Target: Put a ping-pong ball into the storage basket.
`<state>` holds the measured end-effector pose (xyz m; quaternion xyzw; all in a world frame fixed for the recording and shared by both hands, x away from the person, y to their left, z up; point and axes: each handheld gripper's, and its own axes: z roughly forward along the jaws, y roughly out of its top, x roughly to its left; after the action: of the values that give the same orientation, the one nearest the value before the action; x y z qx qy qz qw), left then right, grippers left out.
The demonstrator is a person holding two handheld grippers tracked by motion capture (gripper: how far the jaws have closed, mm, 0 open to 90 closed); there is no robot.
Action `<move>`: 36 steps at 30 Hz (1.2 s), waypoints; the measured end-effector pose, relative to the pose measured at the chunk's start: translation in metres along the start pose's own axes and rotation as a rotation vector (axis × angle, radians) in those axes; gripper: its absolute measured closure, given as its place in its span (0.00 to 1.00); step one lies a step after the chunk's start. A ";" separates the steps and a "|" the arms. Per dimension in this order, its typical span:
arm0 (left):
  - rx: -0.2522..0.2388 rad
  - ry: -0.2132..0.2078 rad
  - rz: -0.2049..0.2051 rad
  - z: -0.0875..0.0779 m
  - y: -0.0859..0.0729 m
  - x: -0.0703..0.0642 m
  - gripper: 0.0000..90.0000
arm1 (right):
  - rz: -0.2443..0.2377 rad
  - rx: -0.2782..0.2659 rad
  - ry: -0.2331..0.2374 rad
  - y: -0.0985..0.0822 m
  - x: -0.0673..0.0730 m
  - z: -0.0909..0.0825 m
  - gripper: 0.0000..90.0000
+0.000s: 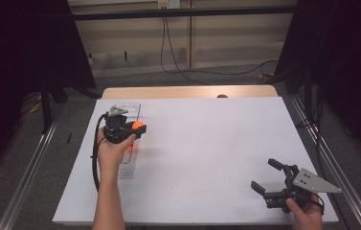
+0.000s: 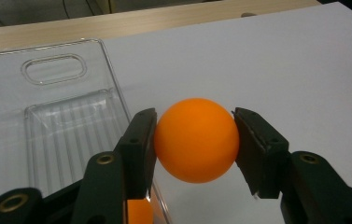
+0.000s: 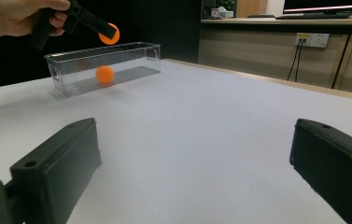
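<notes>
At the left of the high view, the left gripper (image 1: 137, 128) is clamped on an orange ball (image 1: 139, 126), holding it in the air above the right-hand edge of a clear plastic tray (image 1: 126, 168) that lies lengthwise on the white table (image 1: 207, 153). The left gripper view puts the ball (image 2: 196, 139) at the centre of the frame, squeezed between the two black jaws, with the tray (image 2: 47, 93) spreading across the left half and its ribbed floor and handle slot plain to see. A second orange ball (image 3: 104, 74) rests on the tray's floor, seen in the upper left of the right gripper view, where the held ball (image 3: 109, 33) hangs above the tray's (image 3: 145, 49) long wall; a sliver of that second ball (image 2: 138, 211) also peeks out at the bottom edge of the left gripper view.

In the lower right of the high view, the right gripper (image 1: 269, 177) sits low over the table, its jaws spread apart with nothing between them, well apart from the tray. A person's left hand (image 1: 113, 153) grips the left tool.
</notes>
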<state>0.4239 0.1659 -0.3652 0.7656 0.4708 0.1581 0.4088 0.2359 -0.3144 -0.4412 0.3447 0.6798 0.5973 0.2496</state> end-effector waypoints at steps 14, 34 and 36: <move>-0.009 0.015 -0.012 -0.003 -0.003 0.008 0.57 | -0.002 0.001 0.001 0.000 0.000 0.000 0.01; -0.006 0.047 -0.011 -0.004 -0.006 0.014 0.57 | -0.002 0.002 0.003 0.000 0.000 0.000 0.01; -0.007 0.048 -0.015 -0.004 -0.007 0.014 0.57 | -0.002 0.002 0.002 0.000 0.000 0.000 0.01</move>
<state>0.4244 0.1814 -0.3699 0.7566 0.4856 0.1753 0.4013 0.2359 -0.3142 -0.4414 0.3438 0.6810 0.5967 0.2490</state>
